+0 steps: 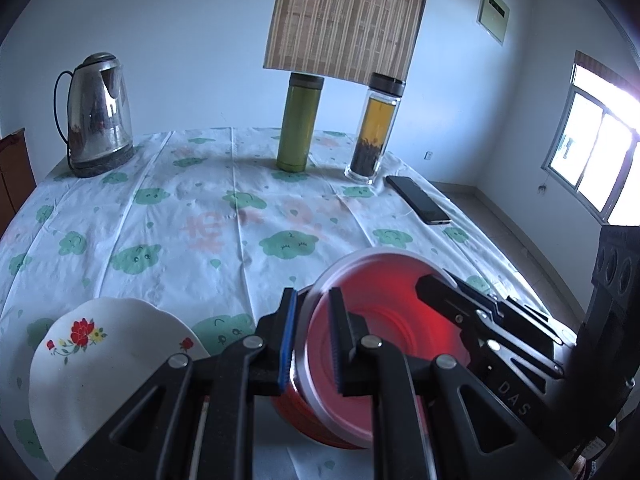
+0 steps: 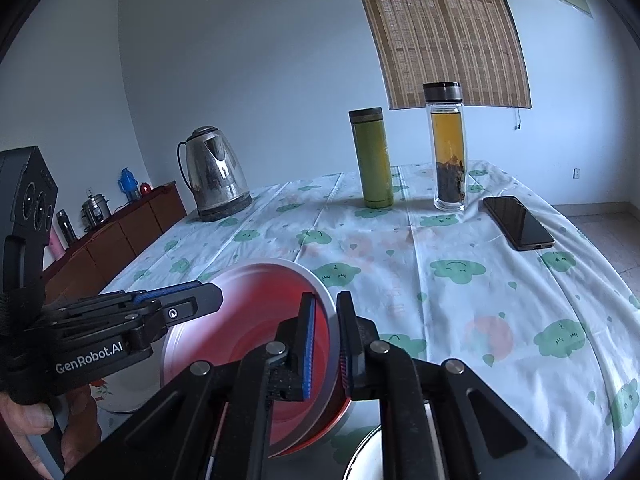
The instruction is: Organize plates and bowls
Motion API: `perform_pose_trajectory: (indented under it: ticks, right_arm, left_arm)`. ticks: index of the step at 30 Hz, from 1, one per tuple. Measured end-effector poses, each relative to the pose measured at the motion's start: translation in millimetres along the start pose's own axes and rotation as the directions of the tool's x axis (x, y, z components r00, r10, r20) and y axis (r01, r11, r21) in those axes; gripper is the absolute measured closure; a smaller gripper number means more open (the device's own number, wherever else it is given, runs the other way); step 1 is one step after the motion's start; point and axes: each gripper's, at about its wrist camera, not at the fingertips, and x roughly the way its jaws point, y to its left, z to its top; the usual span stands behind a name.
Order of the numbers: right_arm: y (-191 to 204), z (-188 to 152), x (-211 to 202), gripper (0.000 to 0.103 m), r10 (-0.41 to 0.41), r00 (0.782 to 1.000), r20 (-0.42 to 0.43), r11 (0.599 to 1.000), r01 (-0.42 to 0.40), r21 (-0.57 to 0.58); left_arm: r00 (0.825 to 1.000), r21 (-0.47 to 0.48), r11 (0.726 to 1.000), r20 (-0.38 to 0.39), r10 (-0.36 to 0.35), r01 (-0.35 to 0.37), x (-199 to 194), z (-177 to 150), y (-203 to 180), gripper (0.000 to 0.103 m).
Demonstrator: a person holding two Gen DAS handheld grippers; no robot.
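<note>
We grip a red bowl [image 1: 384, 344] from both sides above the cloth-covered table [image 1: 192, 240]. Our left gripper [image 1: 314, 336] is clamped on the bowl's rim at nine o'clock, one blue pad outside and one inside the wall. Our right gripper [image 2: 326, 340] pinches the rim at three o'clock the same way, its jaws narrow on the pale edge. The bowl is tilted, its red inside turned toward us, near the table's front edge. At seven o'clock in the left wrist view a white plate [image 1: 100, 364] with red flowers lies just beside the bowl. Farther back, a black phone [image 2: 518, 222] lies at two o'clock. Beyond it stand a glass tea bottle [image 2: 448, 148], a green flask [image 2: 372, 158] at twelve and a steel kettle [image 2: 214, 174] at ten.
</note>
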Motion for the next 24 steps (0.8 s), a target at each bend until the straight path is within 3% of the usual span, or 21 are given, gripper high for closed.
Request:
perform_pose_trajectory:
  ticks: [24]
  right_arm:
    - [0.7, -5.3, 12.5, 0.090, -0.016, 0.998, -0.059, 1.000, 0.015, -0.008]
  left_arm:
    - [0.998, -0.006, 1.000, -0.055, -0.001, 0.001, 9.2, -4.6, 4.8, 0.090]
